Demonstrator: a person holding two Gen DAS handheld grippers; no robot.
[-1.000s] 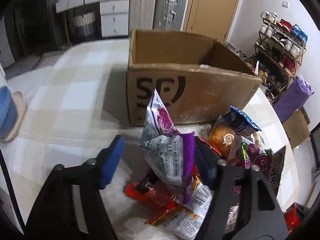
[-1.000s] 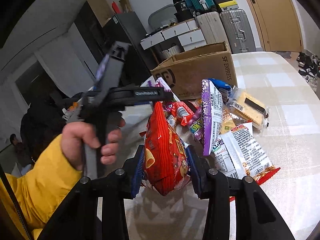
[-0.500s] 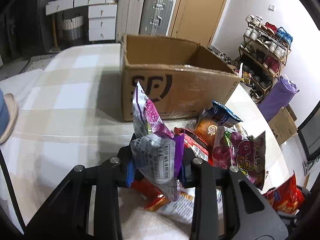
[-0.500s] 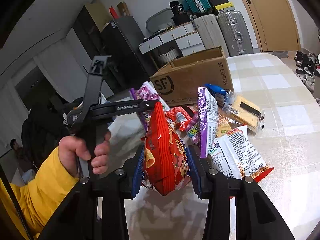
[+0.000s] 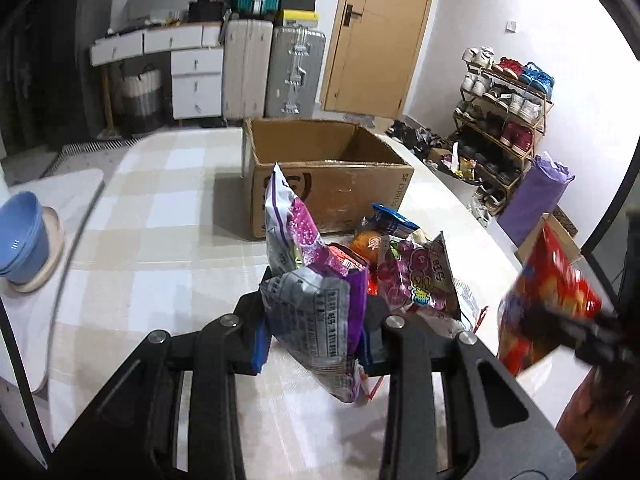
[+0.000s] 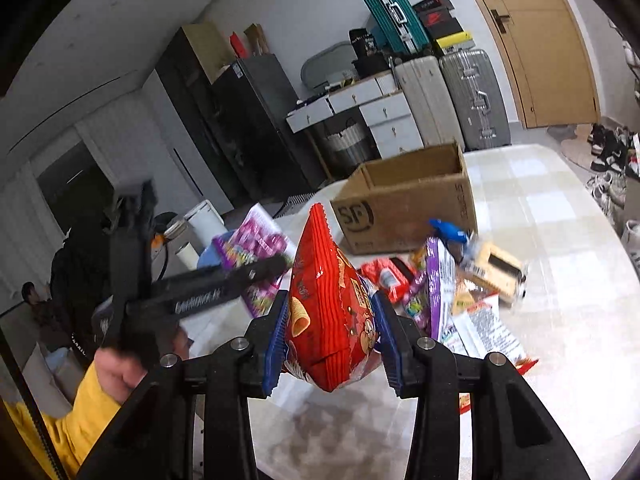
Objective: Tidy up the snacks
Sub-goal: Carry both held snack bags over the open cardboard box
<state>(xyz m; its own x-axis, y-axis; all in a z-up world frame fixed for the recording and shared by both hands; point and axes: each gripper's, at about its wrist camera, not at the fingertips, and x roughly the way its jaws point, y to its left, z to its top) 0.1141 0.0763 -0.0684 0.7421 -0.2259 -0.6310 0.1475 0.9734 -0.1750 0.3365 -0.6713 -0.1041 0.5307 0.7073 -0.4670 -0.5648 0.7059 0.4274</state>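
Note:
My left gripper (image 5: 314,338) is shut on a purple and white snack bag (image 5: 316,300), held off the table in the left wrist view. That bag (image 6: 250,250) also shows in the right wrist view, past the left gripper's black body. My right gripper (image 6: 330,344) is shut on a red chip bag (image 6: 330,312), lifted above the table; the same bag (image 5: 548,300) appears blurred at the right of the left wrist view. An open cardboard box (image 5: 328,176) stands beyond the pile of snack packets (image 5: 404,272) on the checked table (image 5: 160,240). The box (image 6: 408,200) looks empty inside.
A blue bowl (image 5: 20,236) on a round mat sits at the table's left edge. Suitcases (image 5: 272,68) and a drawer unit stand behind the table, a shoe rack (image 5: 504,120) to the right. A hand in a yellow sleeve (image 6: 80,412) holds the left gripper.
My left gripper shut on the purple and white bag and lifted it away from the pile. My right gripper rose with the red chip bag still in it.

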